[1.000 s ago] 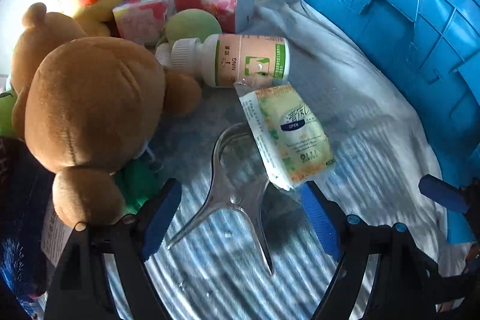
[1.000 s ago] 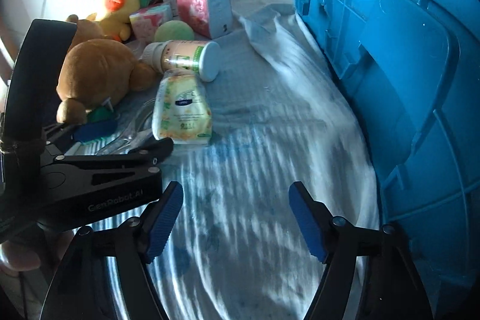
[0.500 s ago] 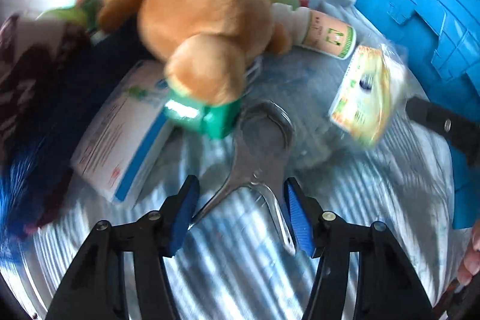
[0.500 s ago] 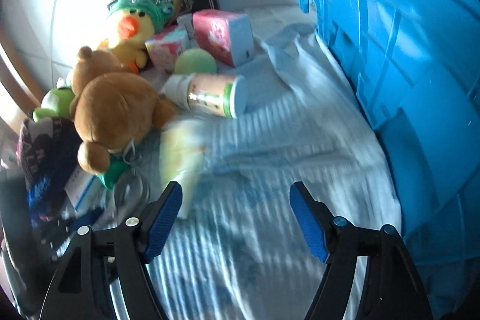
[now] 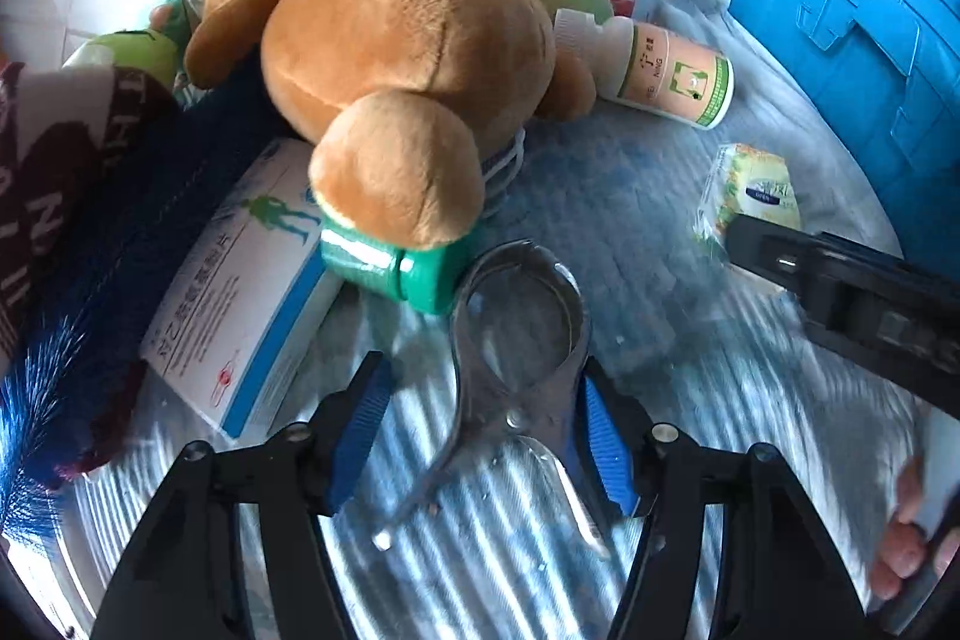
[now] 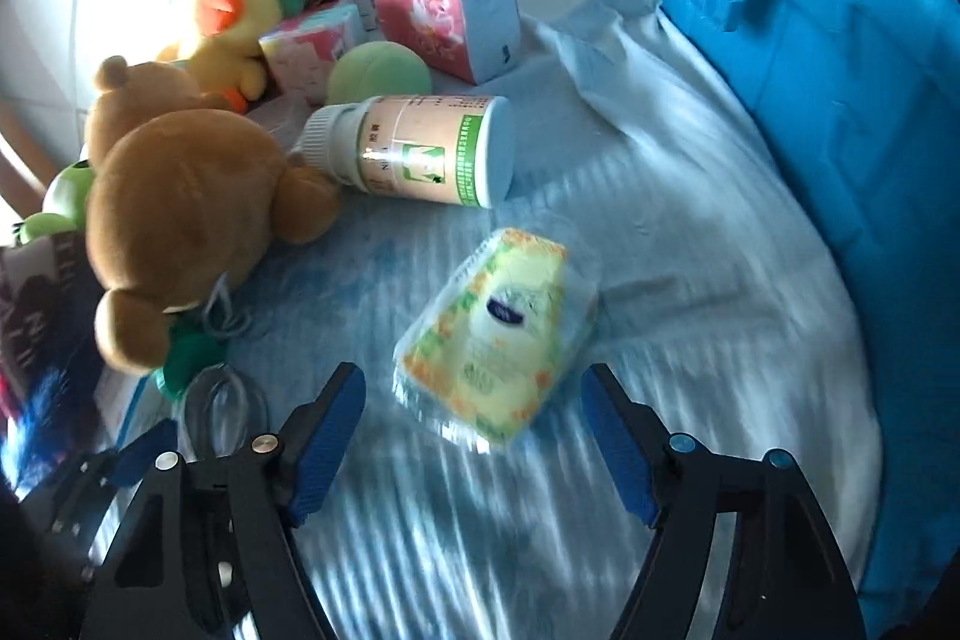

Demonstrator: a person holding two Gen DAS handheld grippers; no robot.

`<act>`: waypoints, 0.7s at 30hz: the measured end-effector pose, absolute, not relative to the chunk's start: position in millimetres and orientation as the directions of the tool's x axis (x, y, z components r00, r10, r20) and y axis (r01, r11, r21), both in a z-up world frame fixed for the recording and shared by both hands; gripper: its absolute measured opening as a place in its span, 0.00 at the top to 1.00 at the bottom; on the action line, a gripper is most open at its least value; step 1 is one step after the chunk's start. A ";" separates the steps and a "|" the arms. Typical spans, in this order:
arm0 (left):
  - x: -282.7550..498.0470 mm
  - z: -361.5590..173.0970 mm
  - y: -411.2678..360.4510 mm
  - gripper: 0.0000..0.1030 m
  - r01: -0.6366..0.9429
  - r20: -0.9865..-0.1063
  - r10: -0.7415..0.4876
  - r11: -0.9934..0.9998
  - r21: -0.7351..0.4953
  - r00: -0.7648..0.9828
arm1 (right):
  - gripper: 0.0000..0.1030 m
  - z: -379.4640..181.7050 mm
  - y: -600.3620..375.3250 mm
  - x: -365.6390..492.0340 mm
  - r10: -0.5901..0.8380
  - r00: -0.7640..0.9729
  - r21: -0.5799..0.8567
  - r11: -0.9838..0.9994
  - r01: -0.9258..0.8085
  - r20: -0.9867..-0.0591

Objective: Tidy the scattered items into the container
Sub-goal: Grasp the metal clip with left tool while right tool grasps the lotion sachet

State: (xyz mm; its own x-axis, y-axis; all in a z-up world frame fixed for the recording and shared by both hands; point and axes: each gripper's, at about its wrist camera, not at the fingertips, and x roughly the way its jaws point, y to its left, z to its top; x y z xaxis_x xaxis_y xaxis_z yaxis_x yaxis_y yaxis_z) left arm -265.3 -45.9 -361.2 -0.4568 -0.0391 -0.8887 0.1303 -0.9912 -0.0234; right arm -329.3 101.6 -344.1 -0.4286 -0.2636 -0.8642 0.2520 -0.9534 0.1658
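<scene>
Blue pads of the left gripper [image 5: 480, 436] sit spread on both sides of the clear tongs [image 5: 516, 340], which lie on the cloth. Right gripper [image 6: 474, 436] is wide apart near the tissue pack [image 6: 498, 340]. Farther off stands the blue bin [image 6: 840, 100].

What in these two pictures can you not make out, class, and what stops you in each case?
- Crate inside: both views show only its outer wall, cut by the frame edge.
- Green bottle: left view, mostly under the bear.
- Wipes pack print: right view, blurred.
- Left gripper on the clear tool: left view, contact unclear.
</scene>
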 end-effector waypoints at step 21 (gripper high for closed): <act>-263.3 -358.8 -34.0 0.62 0.136 -0.884 -0.039 -0.990 -0.028 -0.466 | 0.64 -355.3 97.4 -325.7 -0.205 -0.448 0.057 -0.946 0.320 -0.870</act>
State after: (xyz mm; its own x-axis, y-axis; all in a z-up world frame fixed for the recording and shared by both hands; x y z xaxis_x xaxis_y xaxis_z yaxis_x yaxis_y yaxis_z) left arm -263.3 -34.0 -358.8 -0.4662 -0.0387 -0.8839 0.1358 -0.9903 -0.0282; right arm -325.7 97.4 -355.3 -0.4484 -0.2047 -0.8701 0.3202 -0.9456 0.0574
